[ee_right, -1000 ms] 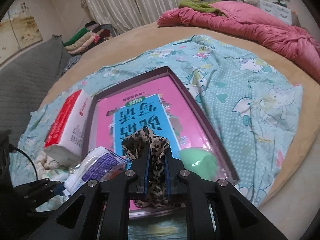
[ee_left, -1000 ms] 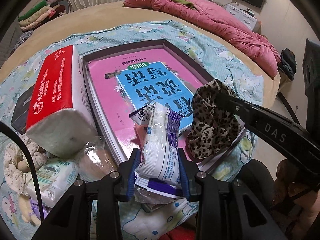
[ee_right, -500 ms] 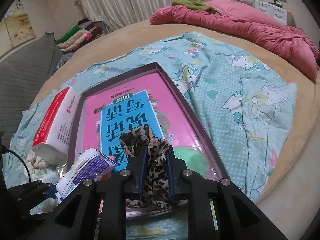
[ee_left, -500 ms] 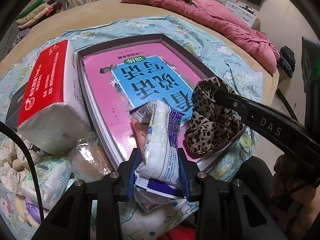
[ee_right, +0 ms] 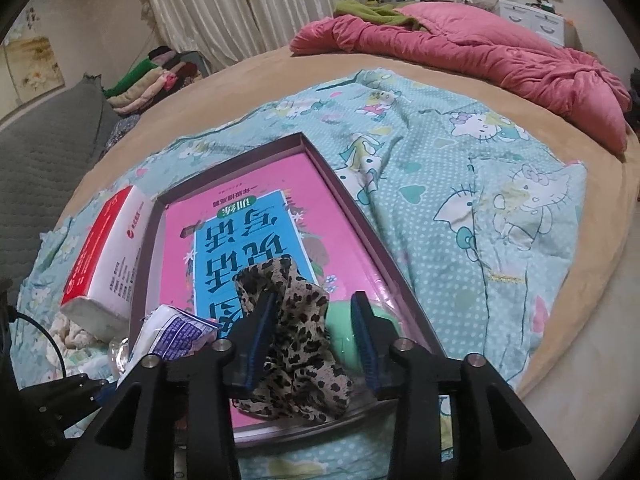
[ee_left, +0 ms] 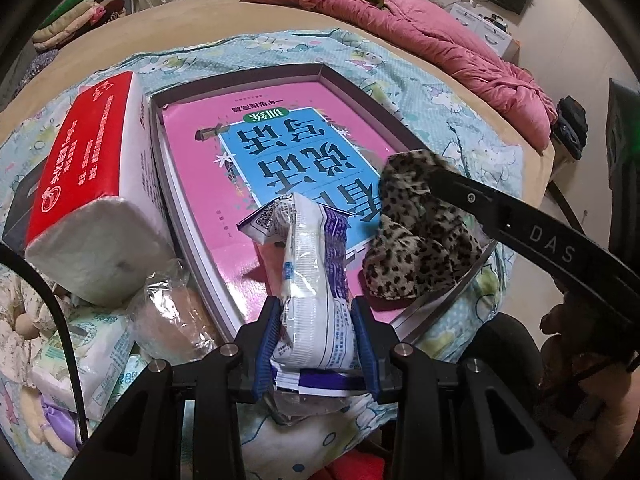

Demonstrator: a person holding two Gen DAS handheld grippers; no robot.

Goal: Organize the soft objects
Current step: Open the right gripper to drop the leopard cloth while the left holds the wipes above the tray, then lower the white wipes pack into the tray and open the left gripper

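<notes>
A shallow box (ee_left: 360, 96) with a pink and blue book cover inside lies on the bed; it also shows in the right wrist view (ee_right: 360, 216). My left gripper (ee_left: 316, 344) is shut on a white and purple soft packet (ee_left: 316, 264) over the box's near edge. My right gripper (ee_right: 314, 340) is open, its jaws standing apart around a leopard-print cloth (ee_right: 296, 340) that lies in the box. The cloth (ee_left: 416, 240) also shows in the left wrist view, under the right gripper's finger. A green soft object (ee_right: 340, 332) lies beside the cloth.
A red and white tissue pack (ee_left: 88, 204) leans against the box's left side. A clear bag (ee_left: 168, 316), a wipes pack (ee_left: 80, 364) and a soft toy (ee_left: 20, 320) lie near it. A pink quilt (ee_right: 480, 52) is at the far side of the bed.
My right gripper has opened and let go of the leopard-print cloth, which now rests in the box. The left gripper, still holding the packet, has moved slightly.
</notes>
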